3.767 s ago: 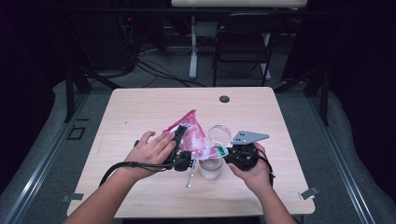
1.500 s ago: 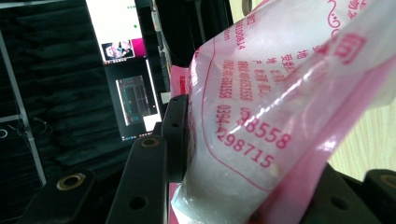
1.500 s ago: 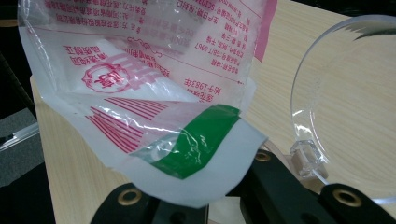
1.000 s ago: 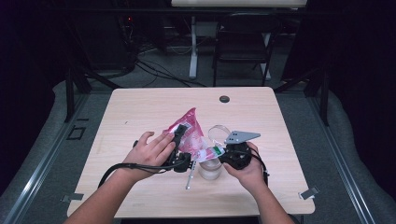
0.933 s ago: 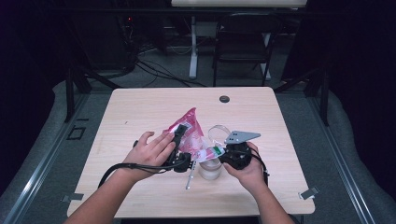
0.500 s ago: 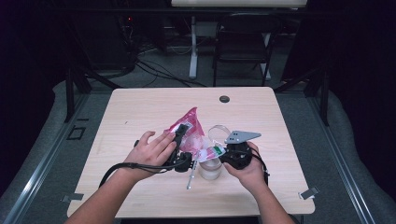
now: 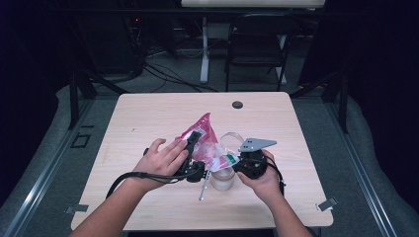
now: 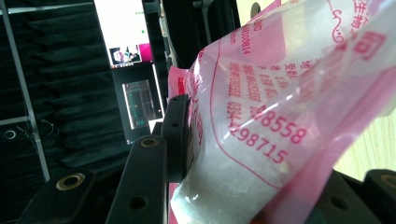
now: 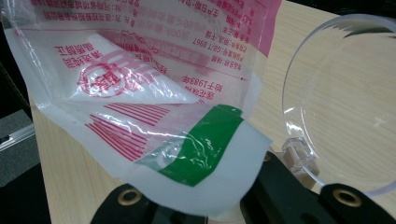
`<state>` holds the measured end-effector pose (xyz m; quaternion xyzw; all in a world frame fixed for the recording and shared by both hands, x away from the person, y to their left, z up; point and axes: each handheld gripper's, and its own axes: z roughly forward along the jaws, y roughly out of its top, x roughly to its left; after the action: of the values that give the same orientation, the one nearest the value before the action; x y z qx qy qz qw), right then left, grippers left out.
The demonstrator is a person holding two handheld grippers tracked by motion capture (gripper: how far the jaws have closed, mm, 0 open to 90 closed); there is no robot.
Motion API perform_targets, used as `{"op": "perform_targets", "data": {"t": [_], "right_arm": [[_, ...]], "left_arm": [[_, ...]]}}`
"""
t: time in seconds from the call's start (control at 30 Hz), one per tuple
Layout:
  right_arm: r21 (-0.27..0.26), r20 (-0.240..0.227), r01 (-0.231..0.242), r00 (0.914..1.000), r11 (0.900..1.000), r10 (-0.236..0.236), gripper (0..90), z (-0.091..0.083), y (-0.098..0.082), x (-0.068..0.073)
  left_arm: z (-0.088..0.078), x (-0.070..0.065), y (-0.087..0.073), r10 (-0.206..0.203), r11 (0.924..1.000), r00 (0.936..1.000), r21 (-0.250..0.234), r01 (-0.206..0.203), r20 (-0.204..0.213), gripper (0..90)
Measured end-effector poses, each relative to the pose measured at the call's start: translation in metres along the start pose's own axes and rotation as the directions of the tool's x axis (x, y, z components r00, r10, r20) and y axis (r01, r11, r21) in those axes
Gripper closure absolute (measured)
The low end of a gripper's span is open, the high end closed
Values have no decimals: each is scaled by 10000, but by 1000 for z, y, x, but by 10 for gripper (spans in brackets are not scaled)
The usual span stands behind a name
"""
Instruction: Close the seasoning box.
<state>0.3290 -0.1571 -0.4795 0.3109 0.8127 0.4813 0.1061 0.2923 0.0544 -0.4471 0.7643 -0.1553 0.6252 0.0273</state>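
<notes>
Your left gripper (image 7: 193,148) is clamping the pink bag (image 7: 205,140) across its bulk, jaws part-closed on it. Your right gripper (image 7: 236,163) is pinching the bag's green-striped corner tight. Bag is hanging over the clear jar (image 7: 222,177), mid-table (image 7: 148,113), spoon (image 7: 203,185) lying beside.

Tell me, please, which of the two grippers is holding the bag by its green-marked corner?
The right gripper: it pinches the green-marked corner of the pink-printed bag beside the clear jar. The left gripper clamps the bag's fuller, pink-printed body.
</notes>
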Motion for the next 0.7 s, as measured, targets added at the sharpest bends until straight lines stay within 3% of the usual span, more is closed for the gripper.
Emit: {"op": "perform_targets", "data": {"t": [0.7], "right_arm": [[21, 22, -2, 10000, 10000, 2, 900, 0, 0, -1]], "left_arm": [[0, 0, 0, 16, 10000, 10000, -15, -16, -41, 672]]}}
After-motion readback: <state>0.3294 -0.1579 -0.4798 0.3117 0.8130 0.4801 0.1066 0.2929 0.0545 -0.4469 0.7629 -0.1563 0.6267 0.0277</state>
